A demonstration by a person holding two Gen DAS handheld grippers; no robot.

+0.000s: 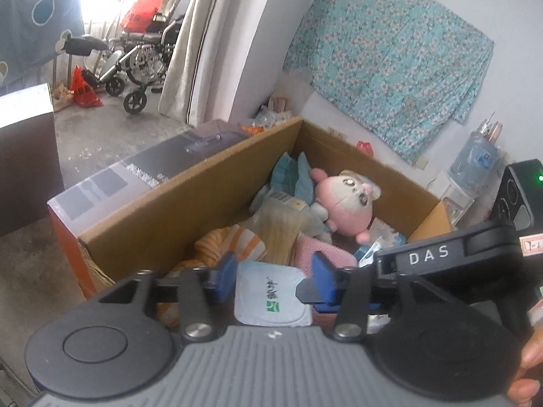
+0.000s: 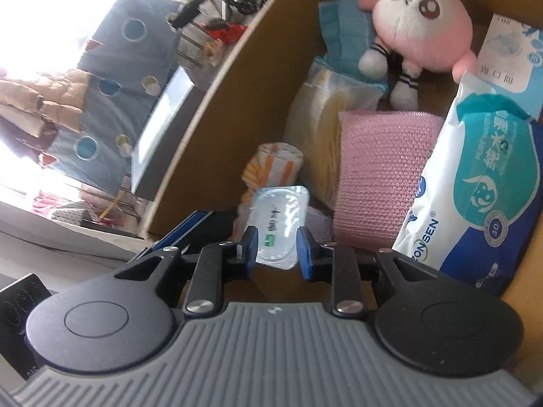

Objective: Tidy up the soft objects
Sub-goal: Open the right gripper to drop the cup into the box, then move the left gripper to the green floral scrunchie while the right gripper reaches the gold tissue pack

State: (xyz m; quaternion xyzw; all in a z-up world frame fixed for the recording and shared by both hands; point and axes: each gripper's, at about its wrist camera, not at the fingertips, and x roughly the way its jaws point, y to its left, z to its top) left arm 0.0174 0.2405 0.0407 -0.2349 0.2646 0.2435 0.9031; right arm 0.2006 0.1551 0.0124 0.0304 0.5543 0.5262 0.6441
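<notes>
The left gripper (image 1: pixel 273 276) stands spread; the small clear sachet (image 1: pixel 271 296) lies between its blue pads (image 1: pixel 226 276) with a gap at each side, not pressed. In the right wrist view the same sachet (image 2: pixel 280 225) sits between the right gripper (image 2: pixel 276 249) pads, which close on its two edges: a pinch on the sachet.

The sachet is a flat, glossy plastic pouch with rounded corners, dark printed characters and a green square mark. It hangs over the near end of the cardboard box (image 1: pixel 190 200), at 6 o'clock of the box contents.

Contents, right wrist view:
- rolled orange-and-white striped cloth (image 2: pixel 275 166), at 12 o'clock of the sachet, soft and ribbed
- pink bubble-textured pad (image 2: pixel 380 173), at 2 o'clock
- wet-wipes pack (image 2: pixel 475 196), smooth film, at 3 o'clock
- pink and white plush toy (image 2: pixel 424 27), rounded, at 1 o'clock, far end
</notes>
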